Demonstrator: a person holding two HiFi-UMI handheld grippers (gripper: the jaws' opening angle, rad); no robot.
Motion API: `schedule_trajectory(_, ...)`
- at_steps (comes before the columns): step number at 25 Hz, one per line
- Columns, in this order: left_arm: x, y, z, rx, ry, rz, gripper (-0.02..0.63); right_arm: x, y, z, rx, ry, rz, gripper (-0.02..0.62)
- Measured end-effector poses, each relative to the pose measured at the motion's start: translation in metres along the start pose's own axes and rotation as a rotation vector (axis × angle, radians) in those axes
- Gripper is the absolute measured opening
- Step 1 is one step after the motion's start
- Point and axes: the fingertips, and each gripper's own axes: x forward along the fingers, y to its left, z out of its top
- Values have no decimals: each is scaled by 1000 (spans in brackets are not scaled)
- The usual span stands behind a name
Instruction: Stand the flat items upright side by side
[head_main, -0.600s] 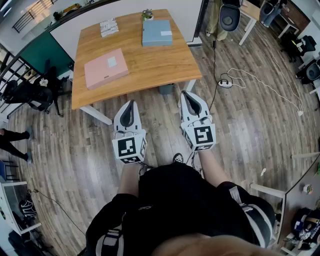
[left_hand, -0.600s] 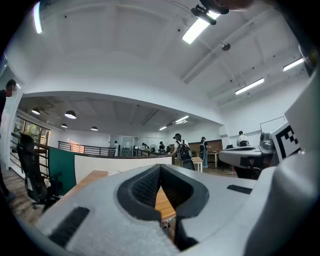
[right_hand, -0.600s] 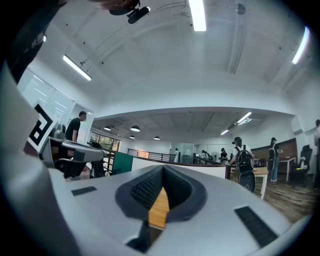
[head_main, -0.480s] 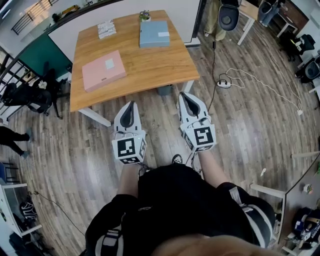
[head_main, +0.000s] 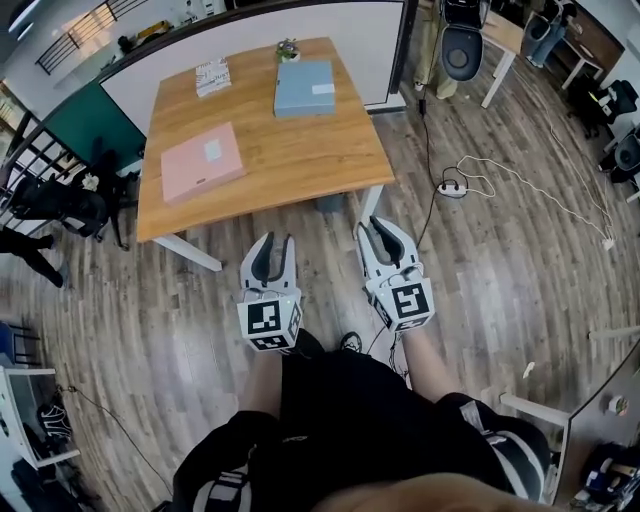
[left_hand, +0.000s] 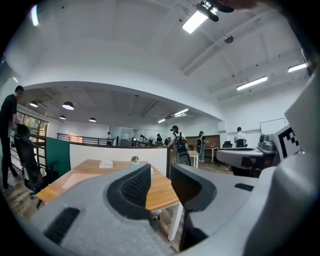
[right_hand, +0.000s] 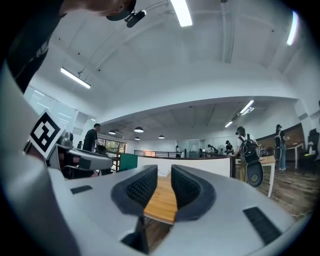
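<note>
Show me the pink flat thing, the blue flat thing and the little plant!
pink flat thing (head_main: 195, 170), head view, middle of its top face.
blue flat thing (head_main: 300, 92), head view, middle of its top face.
little plant (head_main: 288, 48), head view, its leafy top.

potted plant (head_main: 288, 49), office chair (head_main: 461, 45), power strip (head_main: 452, 189)

Open tabletop (head_main: 300, 150) between pink box (head_main: 203, 163) and blue box (head_main: 304, 87); plant (head_main: 288, 48) perhaps adjoining.

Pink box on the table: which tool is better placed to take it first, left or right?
Left, probably. The pink box lies at the left of the table, more in line with the left tool; the right tool points at its right corner. Both are open and empty.
</note>
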Motion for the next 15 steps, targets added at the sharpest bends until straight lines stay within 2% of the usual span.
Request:
schedule_trajectory(4,14,-4,-15,-8,42,-13,153,5,-12,-21,19,36,23,104)
schedule_trajectory(9,45,3,-29,-7,76,-19,161,30,-26,-40,39,91,22,115)
schedule_trajectory(15,121,40,-23,-11,62,-44,166,96,-45,-45,5,106,18,115)
